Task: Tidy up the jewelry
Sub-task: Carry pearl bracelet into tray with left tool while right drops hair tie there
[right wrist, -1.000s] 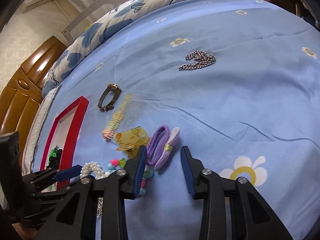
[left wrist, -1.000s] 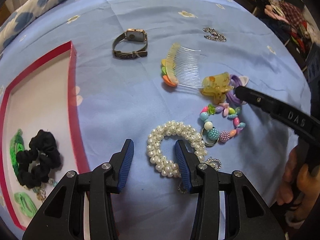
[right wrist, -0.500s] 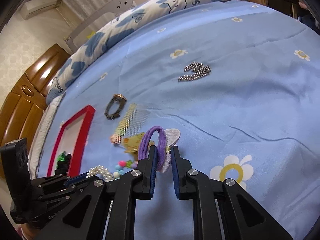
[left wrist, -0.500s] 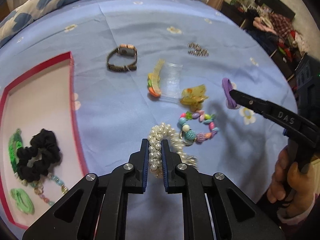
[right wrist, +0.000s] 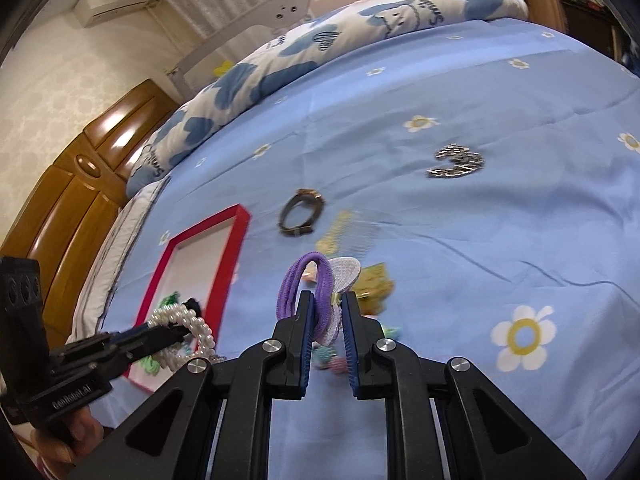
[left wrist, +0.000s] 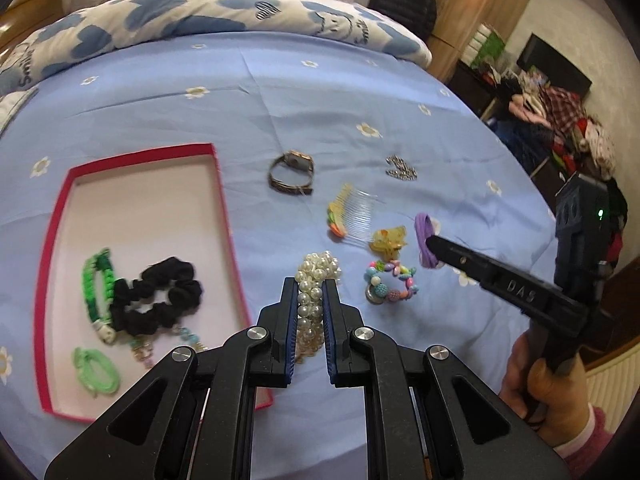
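Blue flowered bedsheet (left wrist: pixel 280 92) spreads under both my claws, with a patterned quilt (left wrist: pixel 224 12) bunched along its far edge. My left claw (left wrist: pixel 311 292) is clamped on a pearl bracelet (left wrist: pixel 314 284), lifted clear of the sheet; its jaws have just been closing, the pearls between them. My right claw (right wrist: pixel 325 312) pinches a purple hair tie (right wrist: pixel 308 288) with a pale oval tag, also held up off the sheet, after closing on it. Just beyond my left claw lie a colourful bead bracelet (left wrist: pixel 390 284), a yellow hair clip (left wrist: pixel 389 240) and a clear comb (left wrist: pixel 354 216); farther off sit a watch (left wrist: pixel 292 172) and a silver chain (left wrist: pixel 401 168). Left of me, a red-rimmed tray (left wrist: pixel 230 216) holds a black scrunchie (left wrist: pixel 158 296) and green bands (left wrist: pixel 96 280)
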